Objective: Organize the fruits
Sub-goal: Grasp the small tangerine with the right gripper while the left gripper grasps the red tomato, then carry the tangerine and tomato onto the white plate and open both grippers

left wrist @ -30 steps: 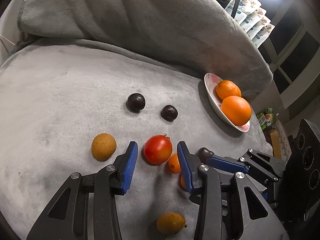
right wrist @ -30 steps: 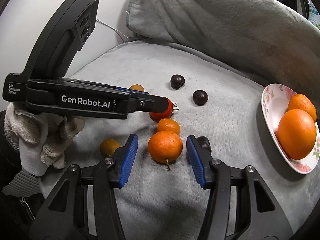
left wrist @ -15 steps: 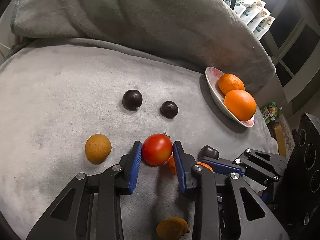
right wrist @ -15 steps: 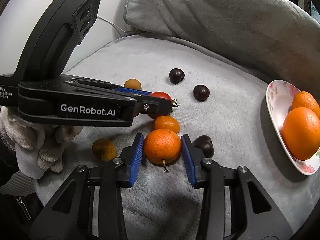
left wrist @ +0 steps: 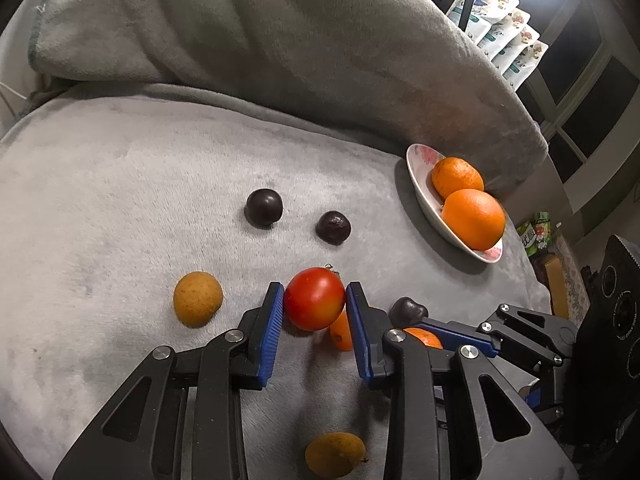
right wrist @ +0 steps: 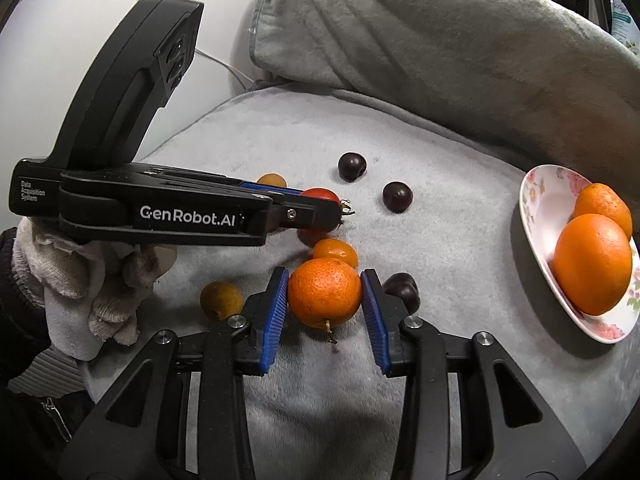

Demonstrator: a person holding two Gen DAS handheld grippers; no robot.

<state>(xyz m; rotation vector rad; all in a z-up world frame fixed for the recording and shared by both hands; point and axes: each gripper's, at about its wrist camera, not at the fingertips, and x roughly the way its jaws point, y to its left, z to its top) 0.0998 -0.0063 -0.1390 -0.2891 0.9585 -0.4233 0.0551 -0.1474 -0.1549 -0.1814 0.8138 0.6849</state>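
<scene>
My left gripper (left wrist: 315, 306) is shut on a red tomato (left wrist: 315, 298) on the grey blanket; it shows in the right wrist view (right wrist: 320, 210) with the tomato (right wrist: 320, 194) mostly hidden behind its finger. My right gripper (right wrist: 325, 294) is shut on a mandarin (right wrist: 325, 294) with a stem; its tip shows in the left wrist view (left wrist: 420, 330). A small orange fruit (right wrist: 335, 251) lies between the two grippers. A flowered plate (right wrist: 536, 216) at the right holds two oranges (right wrist: 594, 264).
Two dark plums (left wrist: 264, 207) (left wrist: 333, 227) lie further back, a third (right wrist: 402, 292) beside my right finger. Two yellow-brown fruits (left wrist: 197, 299) (left wrist: 335, 454) lie at the left and near. A folded grey blanket (left wrist: 280, 40) rises behind. The person's gloved hand (right wrist: 92, 280) is left.
Both grippers have closed from wide open onto their fruits: the left on the tomato, the right on the mandarin.
</scene>
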